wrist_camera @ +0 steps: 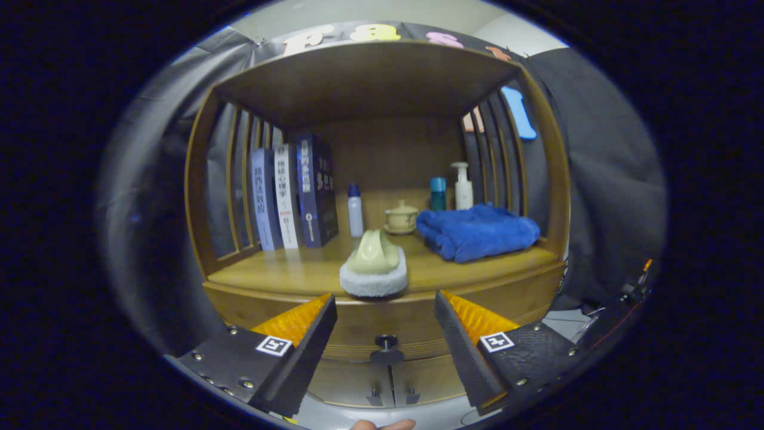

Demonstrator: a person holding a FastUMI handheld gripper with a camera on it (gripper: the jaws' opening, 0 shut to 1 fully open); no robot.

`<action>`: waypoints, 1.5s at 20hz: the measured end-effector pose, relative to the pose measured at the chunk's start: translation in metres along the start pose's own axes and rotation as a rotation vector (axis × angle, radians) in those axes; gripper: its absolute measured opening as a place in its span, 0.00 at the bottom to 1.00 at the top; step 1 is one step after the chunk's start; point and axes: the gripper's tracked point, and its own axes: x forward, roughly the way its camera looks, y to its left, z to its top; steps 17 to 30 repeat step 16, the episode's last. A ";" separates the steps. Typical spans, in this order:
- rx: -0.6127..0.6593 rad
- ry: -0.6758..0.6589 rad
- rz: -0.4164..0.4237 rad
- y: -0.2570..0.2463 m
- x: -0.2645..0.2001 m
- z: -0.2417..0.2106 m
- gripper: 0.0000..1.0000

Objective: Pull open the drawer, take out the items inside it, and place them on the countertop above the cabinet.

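So the gripper sits in front of a wooden cabinet with slatted sides, fingers spread wide apart and holding nothing. Going left to right on the countertop: three books stand upright near the left slats, spines facing out, the darkest and tallest one on the right of the row. Just right of them is a small white bottle with a blue cap, standing upright. In front of that, close to the countertop's front edge and just beyond the gap between the fingers, sits a scrubbing brush with a pale green handle on a white pad. Behind it, further back, there's a little lidded teacup on a saucer. Then a folded blue towel takes up the right side of the countertop, and behind the towel stand a teal bottle and a white pump bottle, side by side near the right slats.

Below the countertop is the drawer, and it looks closed, its front flush with the cabinet. Its dark round knob shows low between the two fingers, not touched by either one. Under that are two cabinet doors with small handles near the middle seam. A bit of a person's fingertip peeks in below the gripper.
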 end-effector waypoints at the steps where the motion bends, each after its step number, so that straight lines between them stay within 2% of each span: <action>1: 0.001 -0.036 -0.010 -0.005 -0.015 0.019 0.99; 5: -0.029 -0.126 -0.084 -0.031 -0.073 0.065 0.98; 10: -0.114 -0.124 -0.143 -0.068 -0.112 0.085 0.98; 16: -0.162 -0.130 -0.210 -0.113 -0.114 0.092 0.97; 30: -0.162 -0.130 -0.210 -0.113 -0.114 0.092 0.97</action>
